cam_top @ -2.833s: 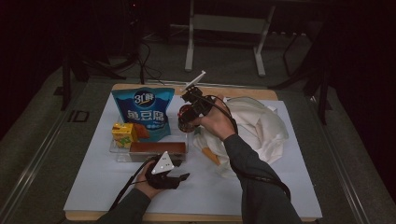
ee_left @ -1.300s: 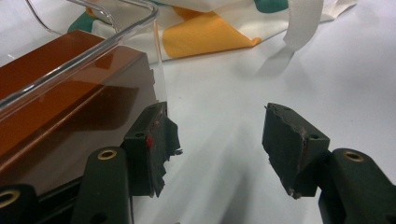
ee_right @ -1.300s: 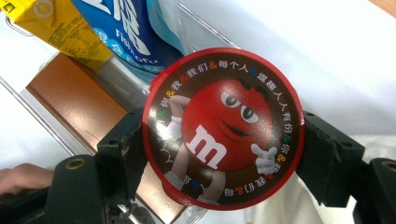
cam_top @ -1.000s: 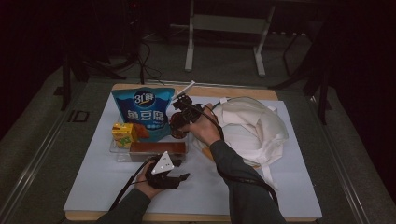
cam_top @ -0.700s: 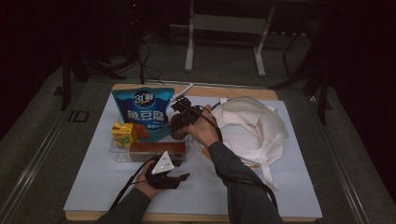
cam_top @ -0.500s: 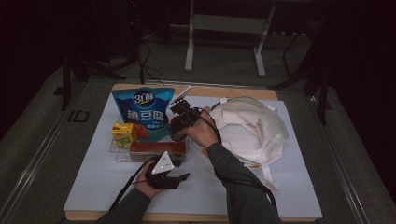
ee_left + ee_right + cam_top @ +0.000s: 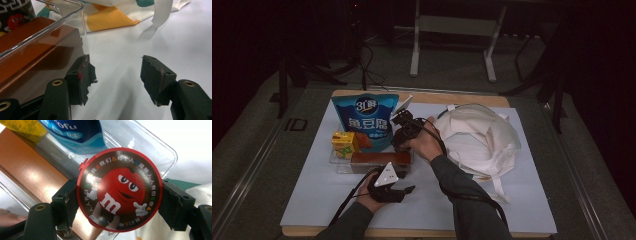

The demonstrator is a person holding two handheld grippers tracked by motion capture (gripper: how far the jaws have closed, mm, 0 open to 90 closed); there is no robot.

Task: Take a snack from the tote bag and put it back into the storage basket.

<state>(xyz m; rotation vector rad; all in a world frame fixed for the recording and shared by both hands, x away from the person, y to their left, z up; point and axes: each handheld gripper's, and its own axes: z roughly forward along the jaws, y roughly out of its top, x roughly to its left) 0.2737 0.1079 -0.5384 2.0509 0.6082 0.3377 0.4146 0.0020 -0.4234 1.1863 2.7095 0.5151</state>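
Note:
My right gripper (image 7: 120, 201) is shut on a round candy tub (image 7: 120, 188) with a red cartoon lid, one pad on each side of it. It hangs over the right end of a clear plastic tray (image 7: 155, 145). From the high view the right gripper (image 7: 404, 132) sits just above the tray (image 7: 339, 165), beside a blue pouch (image 7: 364, 117). My left gripper (image 7: 117, 75) rests open on the white table sheet, its left pad against the tray's near corner (image 7: 50, 30), with nothing between the jaws. In the high view the left gripper (image 7: 404, 192) lies in front of the tray.
The tray holds a long brown box (image 7: 379, 158), a yellow carton (image 7: 344, 144) and the upright blue pouch. A white cloth bag (image 7: 477, 140) with long straps lies to the right. A cable trails from each gripper across the sheet.
The right hand has carried the tub left and a little lower, from beside the bag to over the tray. The left gripper has stayed where it was.

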